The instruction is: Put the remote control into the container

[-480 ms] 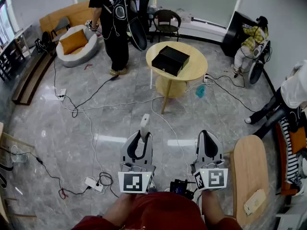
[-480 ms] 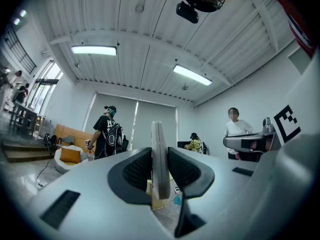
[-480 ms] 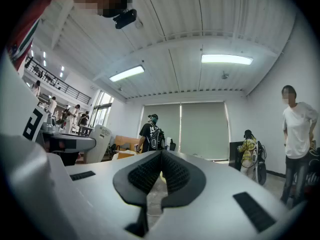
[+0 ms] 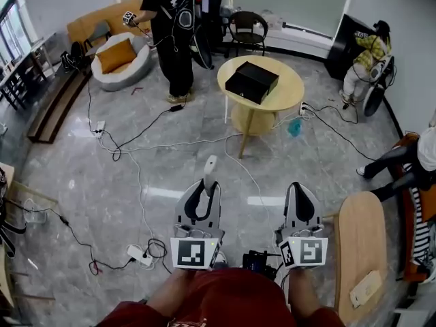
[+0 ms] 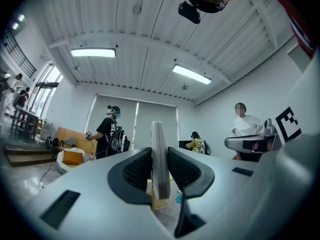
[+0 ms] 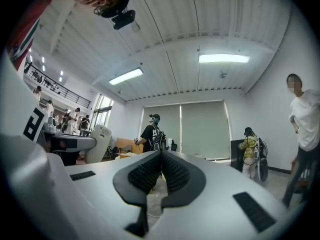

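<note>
Gripping the remote [image 5: 159, 159] edge-on between their pads, the left tongs [image 4: 206, 191] hold it level, its pale far end jutting forward past the jaw tips over the grey floor [image 4: 102, 182]. The right tongs [image 4: 300, 193] sit just beside them, jaws pressed together with nothing between. The container [image 4: 252, 82], a black box, rests on the round wooden tabletop [image 4: 286, 95] well ahead, far from both tongs. A person in black [image 4: 174, 26] stands left of that tabletop. A power strip [image 4: 138, 255] lies on the floor.
</note>
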The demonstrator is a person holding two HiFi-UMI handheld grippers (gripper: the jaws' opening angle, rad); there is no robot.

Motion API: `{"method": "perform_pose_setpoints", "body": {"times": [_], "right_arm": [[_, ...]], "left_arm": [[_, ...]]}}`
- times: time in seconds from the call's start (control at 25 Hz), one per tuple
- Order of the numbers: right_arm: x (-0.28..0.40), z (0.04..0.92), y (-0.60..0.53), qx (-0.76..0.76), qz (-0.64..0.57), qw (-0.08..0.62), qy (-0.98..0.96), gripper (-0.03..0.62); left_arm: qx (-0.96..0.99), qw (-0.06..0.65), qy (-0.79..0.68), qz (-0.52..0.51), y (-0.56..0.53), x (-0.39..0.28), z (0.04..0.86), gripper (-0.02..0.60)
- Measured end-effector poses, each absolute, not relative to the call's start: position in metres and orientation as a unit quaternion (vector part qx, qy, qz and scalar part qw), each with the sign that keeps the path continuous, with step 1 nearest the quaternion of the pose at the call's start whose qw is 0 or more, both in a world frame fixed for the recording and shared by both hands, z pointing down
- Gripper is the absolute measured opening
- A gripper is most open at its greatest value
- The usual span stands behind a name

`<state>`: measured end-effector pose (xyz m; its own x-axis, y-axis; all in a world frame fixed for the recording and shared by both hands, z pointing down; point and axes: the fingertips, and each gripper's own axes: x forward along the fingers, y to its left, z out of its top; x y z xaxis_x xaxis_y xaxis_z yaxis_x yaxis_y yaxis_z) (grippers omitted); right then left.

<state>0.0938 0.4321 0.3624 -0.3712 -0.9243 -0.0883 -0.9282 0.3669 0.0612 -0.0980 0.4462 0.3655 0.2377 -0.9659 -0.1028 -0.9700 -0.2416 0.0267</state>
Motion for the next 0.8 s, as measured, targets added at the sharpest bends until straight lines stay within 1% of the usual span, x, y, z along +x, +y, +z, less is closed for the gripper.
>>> {"method": "perform_pose_setpoints", "body": {"times": [0.28, 0.48, 0.8], "right_arm": [[0.085, 0.362, 0.433, -0.568, 0.050, 0.041, 0.820, 0.026], [0.074, 0.368, 0.424, -0.569, 0.045, 0.042, 0.820, 0.026], [0.072, 0.373, 0.372, -0.565, 0.037, 0.040, 0.823, 0.026]], "left_arm": [[-0.792, 0.022, 0.608, 0.048, 0.441, -0.108, 0.368, 0.107], [-0.795, 0.025, 0.604, 0.052, 0.429, -0.118, 0.367, 0.107], [-0.798, 0.019, 0.601, 0.042, 0.384, -0.113, 0.370, 0.107]]}}
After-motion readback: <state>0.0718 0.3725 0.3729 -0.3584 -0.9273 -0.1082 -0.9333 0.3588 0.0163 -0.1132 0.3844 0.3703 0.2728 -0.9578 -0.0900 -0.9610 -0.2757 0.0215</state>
